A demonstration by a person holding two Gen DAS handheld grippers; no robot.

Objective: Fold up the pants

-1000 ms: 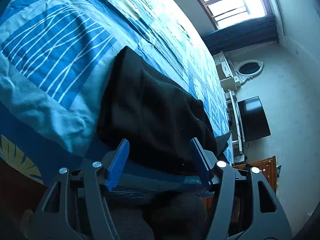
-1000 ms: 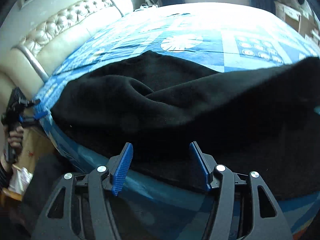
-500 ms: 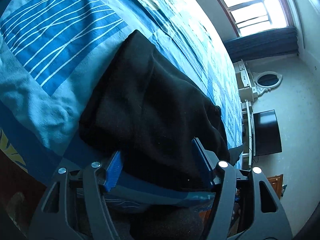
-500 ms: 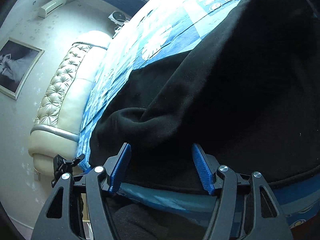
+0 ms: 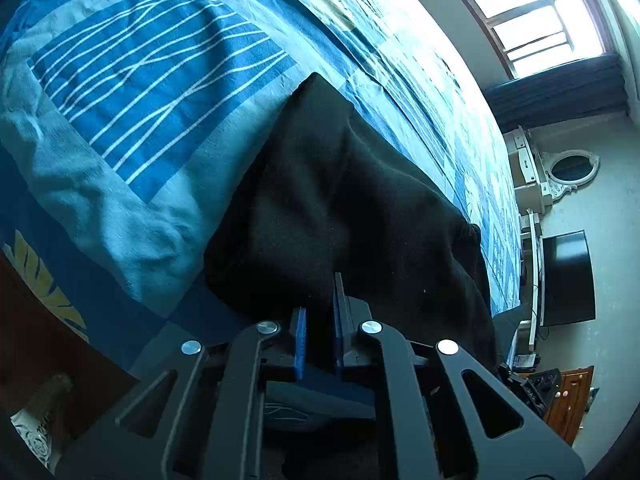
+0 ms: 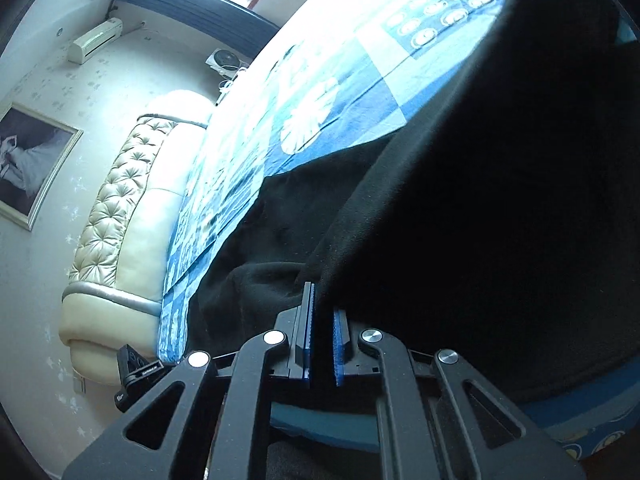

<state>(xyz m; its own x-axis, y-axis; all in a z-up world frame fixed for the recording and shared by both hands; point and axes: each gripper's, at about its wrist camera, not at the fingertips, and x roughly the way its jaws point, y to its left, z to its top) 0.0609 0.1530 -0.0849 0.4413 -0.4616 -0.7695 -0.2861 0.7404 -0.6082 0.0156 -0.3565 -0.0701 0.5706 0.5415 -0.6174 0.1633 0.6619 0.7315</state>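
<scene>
One bed (image 5: 160, 92) with a blue patterned cover carries one pair of black pants (image 5: 344, 216) along its near edge, long axis running beside that edge. Two tongs: the left tongs (image 5: 320, 320) and the right tongs (image 6: 322, 332) have just closed, each pinching the pants' near edge.

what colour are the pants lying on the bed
Plain black pants, with no visible pattern. They show best in the left wrist view, against the blue bedspread.
</scene>
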